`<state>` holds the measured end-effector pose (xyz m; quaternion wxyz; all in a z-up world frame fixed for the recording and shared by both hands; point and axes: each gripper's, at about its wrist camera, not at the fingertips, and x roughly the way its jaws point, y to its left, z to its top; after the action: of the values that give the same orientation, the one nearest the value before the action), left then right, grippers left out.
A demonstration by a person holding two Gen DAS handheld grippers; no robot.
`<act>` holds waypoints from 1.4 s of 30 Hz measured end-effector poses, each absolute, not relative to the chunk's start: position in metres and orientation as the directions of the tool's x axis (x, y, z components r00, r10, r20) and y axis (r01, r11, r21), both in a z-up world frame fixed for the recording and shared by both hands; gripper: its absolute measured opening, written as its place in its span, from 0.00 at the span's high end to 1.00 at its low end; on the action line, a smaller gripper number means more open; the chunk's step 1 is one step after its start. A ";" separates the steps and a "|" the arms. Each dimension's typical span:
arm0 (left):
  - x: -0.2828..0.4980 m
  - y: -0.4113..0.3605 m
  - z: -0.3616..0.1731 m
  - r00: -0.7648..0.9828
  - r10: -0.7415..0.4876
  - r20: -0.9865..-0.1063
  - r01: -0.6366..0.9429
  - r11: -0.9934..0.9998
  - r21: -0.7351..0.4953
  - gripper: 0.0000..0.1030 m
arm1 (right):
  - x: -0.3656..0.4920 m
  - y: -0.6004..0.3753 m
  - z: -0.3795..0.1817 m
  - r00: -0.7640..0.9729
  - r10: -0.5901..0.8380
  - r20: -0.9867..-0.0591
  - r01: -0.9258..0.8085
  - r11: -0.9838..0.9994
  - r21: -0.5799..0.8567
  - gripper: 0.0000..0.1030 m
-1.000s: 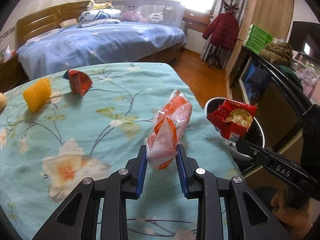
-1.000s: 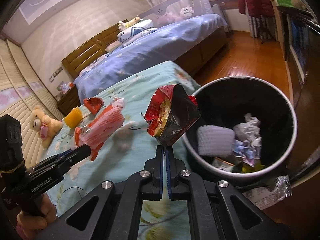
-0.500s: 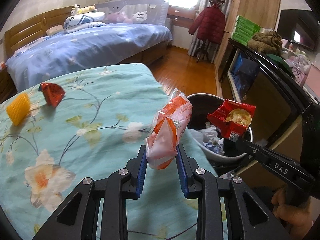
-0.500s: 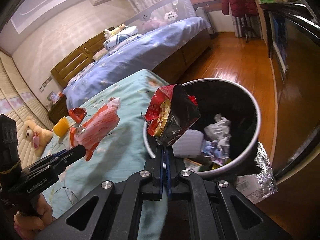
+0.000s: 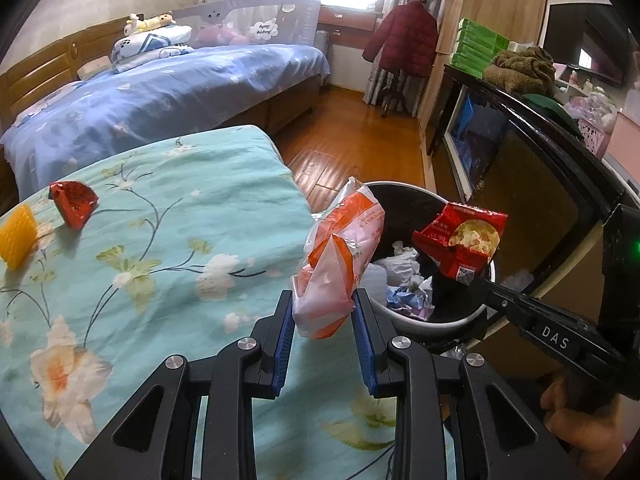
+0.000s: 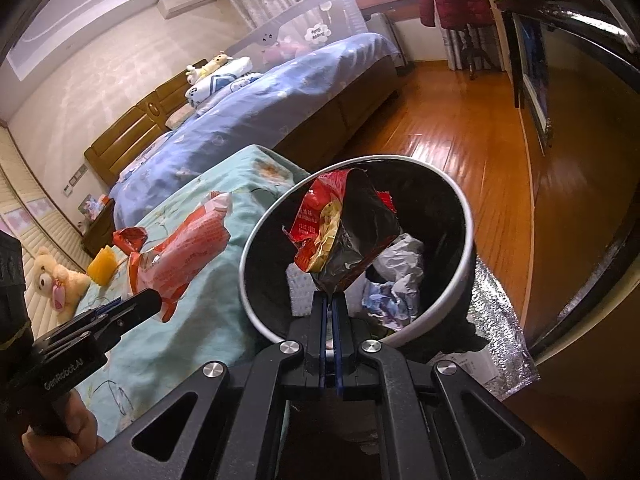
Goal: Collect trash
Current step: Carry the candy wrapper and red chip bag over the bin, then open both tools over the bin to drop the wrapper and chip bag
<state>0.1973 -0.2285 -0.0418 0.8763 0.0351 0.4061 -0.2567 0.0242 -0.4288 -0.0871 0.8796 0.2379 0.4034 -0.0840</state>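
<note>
The left gripper was clamped on an orange and white snack wrapper, held above the edge of a floral bedspread beside a round trash bin. The right gripper was pinched fully closed on a red crisp packet, held over the bin's open mouth, where crumpled paper lay. A red wrapper and a yellow foam piece lay on the bedspread.

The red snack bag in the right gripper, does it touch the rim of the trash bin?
Cannot tell. In the right wrist view the red snack bag overlaps the trash bin rim; the right gripper hangs over the opening.
</note>
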 end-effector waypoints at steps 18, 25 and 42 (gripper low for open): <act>0.216 -0.264 -0.053 0.516 -0.421 -0.746 0.508 0.852 -0.129 0.74 | 0.031 -0.446 -0.091 0.643 0.021 -0.766 0.367 0.869 0.331 0.98; 0.220 -0.272 -0.052 0.513 -0.422 -0.748 0.514 0.849 -0.126 0.73 | 0.035 -0.449 -0.091 0.637 0.017 -0.771 0.371 0.870 0.325 0.98; 0.219 -0.278 -0.053 0.502 -0.420 -0.756 0.518 0.846 -0.126 0.73 | 0.037 -0.452 -0.090 0.634 0.016 -0.773 0.374 0.869 0.324 0.97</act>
<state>0.2190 -0.2784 -0.0532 0.8645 0.0585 0.4189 -0.2714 0.0372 -0.4516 -0.0905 0.8729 0.2344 0.4155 -0.1026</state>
